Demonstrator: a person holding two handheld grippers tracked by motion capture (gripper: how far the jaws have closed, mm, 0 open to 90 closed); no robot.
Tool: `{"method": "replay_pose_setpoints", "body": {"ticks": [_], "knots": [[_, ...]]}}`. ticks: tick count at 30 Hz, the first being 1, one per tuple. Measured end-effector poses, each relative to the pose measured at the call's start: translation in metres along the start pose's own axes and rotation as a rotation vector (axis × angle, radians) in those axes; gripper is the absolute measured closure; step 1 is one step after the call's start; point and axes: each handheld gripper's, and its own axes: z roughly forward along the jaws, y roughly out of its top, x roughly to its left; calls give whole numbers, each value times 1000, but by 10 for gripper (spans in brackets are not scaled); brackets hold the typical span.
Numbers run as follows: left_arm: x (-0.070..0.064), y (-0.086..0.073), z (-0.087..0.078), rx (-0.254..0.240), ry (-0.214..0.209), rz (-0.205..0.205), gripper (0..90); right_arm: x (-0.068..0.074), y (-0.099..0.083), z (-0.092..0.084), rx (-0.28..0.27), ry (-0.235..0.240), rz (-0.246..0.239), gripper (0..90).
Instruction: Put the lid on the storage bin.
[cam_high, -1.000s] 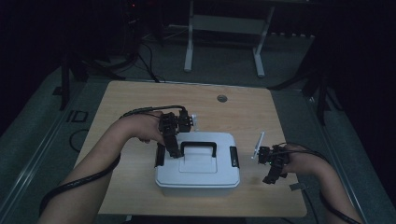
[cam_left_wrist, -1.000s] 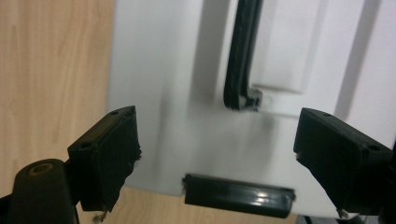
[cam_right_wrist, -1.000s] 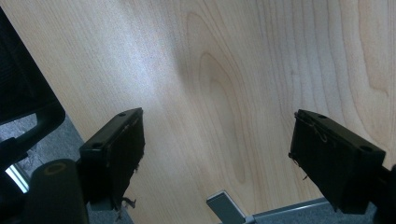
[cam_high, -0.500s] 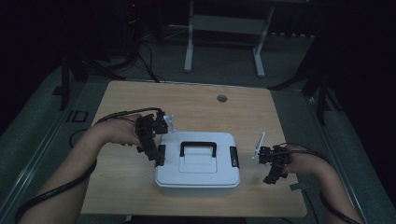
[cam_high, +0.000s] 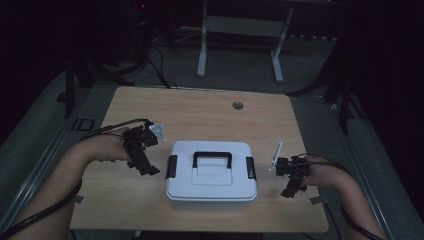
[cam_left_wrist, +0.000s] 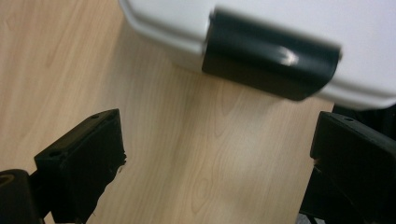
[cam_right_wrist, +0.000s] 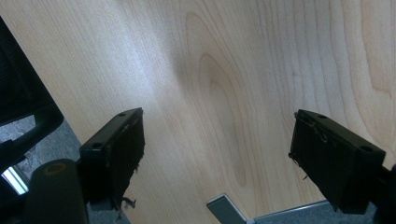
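One white plastic box (cam_high: 211, 172) sits on one wooden table (cam_high: 200, 112), near the table's near edge and roughly midway between its left and right sides. The box carries one black handle (cam_high: 212, 159) on its lid and two black latches, one latch (cam_high: 171, 166) on its left end and one latch (cam_high: 250, 168) on its right end; both lie flat against the box walls.

Two grippers are present. The left gripper (cam_high: 145, 167) hangs just left of the box, apart from it, with its tips directed toward the left latch. In the left gripper view its two black jaws stand wide, having just been opening, with bare tabletop between them and nothing held; the left latch (cam_left_wrist: 268, 63) and the white box wall (cam_left_wrist: 163, 28) lie ahead of the jaws, untouched.

The right gripper (cam_high: 289, 189) rests right of the box, near the table's near right corner and well apart from the right latch. In the right gripper view its two jaws are also spread wide over bare wood grain (cam_right_wrist: 224, 84), holding nothing; a strip of grey tape (cam_right_wrist: 224, 207) marks the table edge below.

One round grommet hole (cam_high: 238, 105) lies in the far part of the table. One cable trails from each gripper.
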Motion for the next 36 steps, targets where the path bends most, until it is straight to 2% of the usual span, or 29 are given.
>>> {"method": "replay_pose_setpoints", "body": {"ticks": [1, 2, 8, 12, 14, 21, 24, 33, 36], "knots": [[1, -11, 1, -8, 5, -16, 24, 1, 1, 0, 0, 0, -2, 173], [2, -15, 2, -11, 10, -18, 24, 0, 1, 0, 0, -1, -3, 174], [2, -36, 7, -12, 7, -54, 24, 0, 1, 1, 3, -1, 6, 173], [2, -41, 9, -11, 8, -52, 24, 0, 1, 1, 2, -1, 5, 173], [3, -52, 17, -7, 2, -72, 24, 0, 1, 1, 1, -1, 3, 173], [5, -68, 31, -1, -1, -98, 24, 0, 1, 2, 2, 1, 6, 173], [5, -72, 35, 1, -4, -97, 24, 0, 0, 2, 0, 2, 6, 173], [3, -92, 55, -24, -23, -148, 24, 0, -1, 5, -2, 7, 9, 173], [2, -96, 60, -17, -21, -146, 24, 0, 0, 6, -5, 8, 9, 173]]}}
